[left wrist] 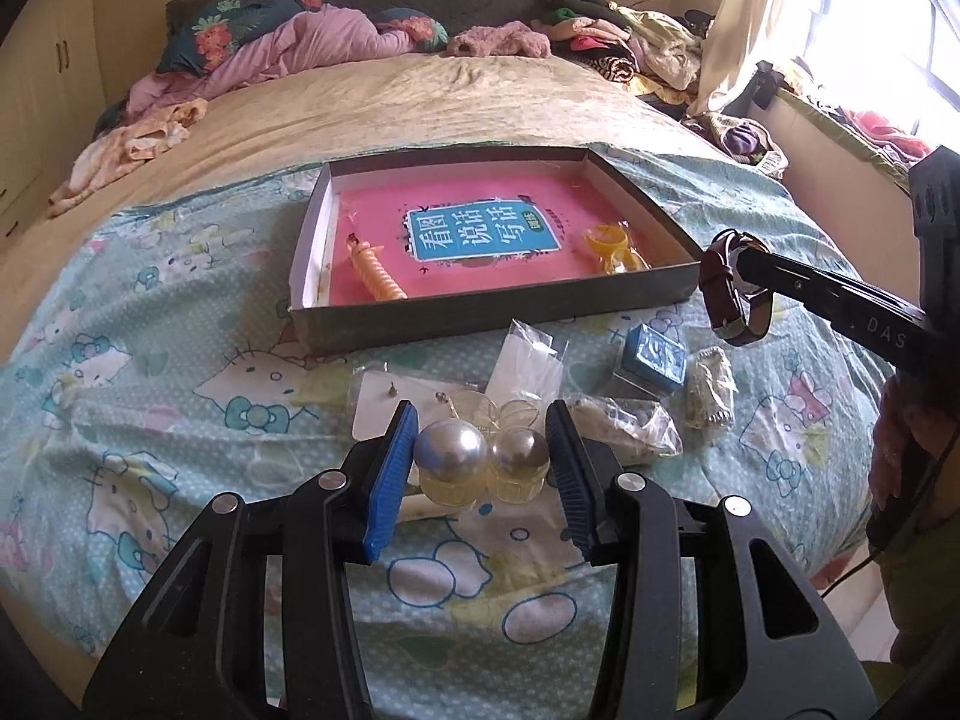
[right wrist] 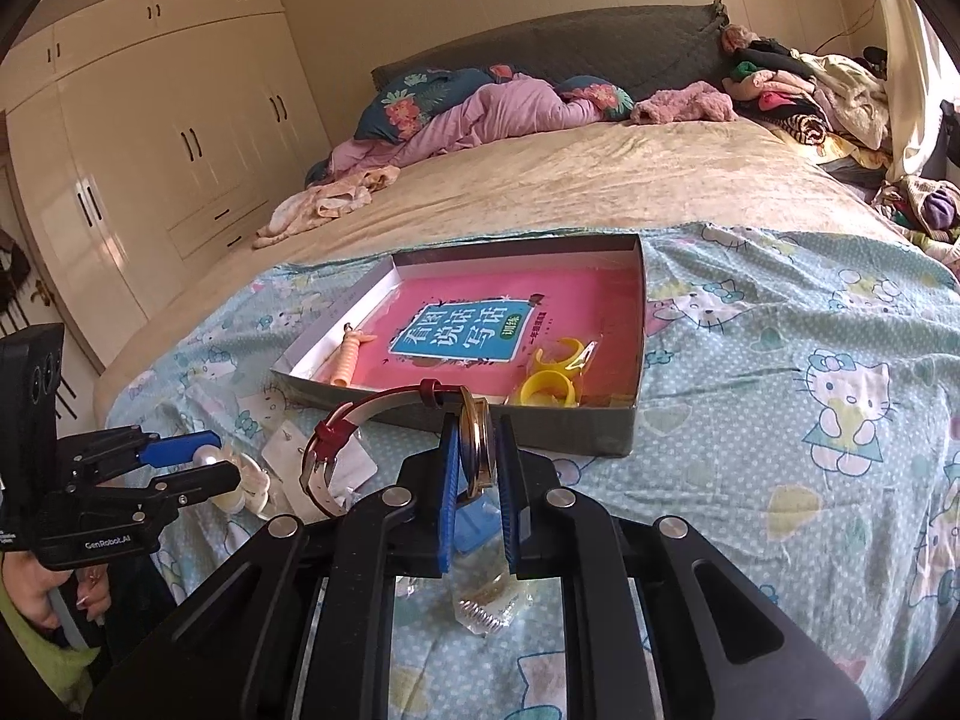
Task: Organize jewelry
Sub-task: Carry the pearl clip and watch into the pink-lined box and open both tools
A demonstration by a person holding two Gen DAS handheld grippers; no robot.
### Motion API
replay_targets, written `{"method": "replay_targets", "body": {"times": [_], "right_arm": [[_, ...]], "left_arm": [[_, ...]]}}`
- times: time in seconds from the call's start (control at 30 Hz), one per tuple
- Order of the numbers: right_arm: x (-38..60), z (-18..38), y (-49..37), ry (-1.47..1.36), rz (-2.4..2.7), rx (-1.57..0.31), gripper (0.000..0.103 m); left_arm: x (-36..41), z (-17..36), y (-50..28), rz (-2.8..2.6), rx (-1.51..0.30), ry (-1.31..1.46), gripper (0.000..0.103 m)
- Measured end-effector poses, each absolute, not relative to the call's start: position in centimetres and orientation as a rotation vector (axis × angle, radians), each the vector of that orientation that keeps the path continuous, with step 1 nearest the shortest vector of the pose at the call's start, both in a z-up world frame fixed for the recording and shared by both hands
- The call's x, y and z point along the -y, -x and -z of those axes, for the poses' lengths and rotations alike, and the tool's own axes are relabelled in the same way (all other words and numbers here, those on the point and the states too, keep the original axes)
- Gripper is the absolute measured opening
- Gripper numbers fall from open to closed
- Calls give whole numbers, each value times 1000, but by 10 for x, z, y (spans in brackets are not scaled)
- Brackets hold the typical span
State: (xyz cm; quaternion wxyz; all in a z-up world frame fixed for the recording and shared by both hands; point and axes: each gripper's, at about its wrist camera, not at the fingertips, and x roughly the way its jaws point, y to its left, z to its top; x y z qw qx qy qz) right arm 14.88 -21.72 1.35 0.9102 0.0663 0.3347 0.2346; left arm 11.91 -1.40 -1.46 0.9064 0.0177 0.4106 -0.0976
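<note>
Closest to the lens, the left gripper (left wrist: 480,450) has its blue pads clamped on a hair clip with two pearly balls (left wrist: 480,462), held up off the bed (left wrist: 420,96). Over on the right, the right gripper (right wrist: 477,468) is squeezed shut on a wristwatch (right wrist: 477,450) by its case, red-brown strap looping off to the side, also lifted clear of the Hello Kitty sheet (right wrist: 810,396). Behind both sits a shallow grey box (left wrist: 480,315) with a pink book inside, plus a yellow ring toy (left wrist: 606,240) at one end and a twisty orange hair tie (left wrist: 375,267) at the other. Loose on the sheet between box and grippers: little plastic bags (left wrist: 531,354), an earring card (left wrist: 390,396), a small blue box (left wrist: 654,354).
</note>
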Motion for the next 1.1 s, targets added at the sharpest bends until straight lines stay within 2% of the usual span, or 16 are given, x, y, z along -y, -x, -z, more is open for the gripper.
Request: {"method": "replay_targets", "body": {"times": [0.53,1.1], "right_arm": [[212,-29,-177,-125,-484,-640,11],[213,-27,-217,-104,-396,-635,11]], "left_arm": [[6,-6,-166,186,-805,-24,36],[12,-1,-214,190,-805,-16,36]]}}
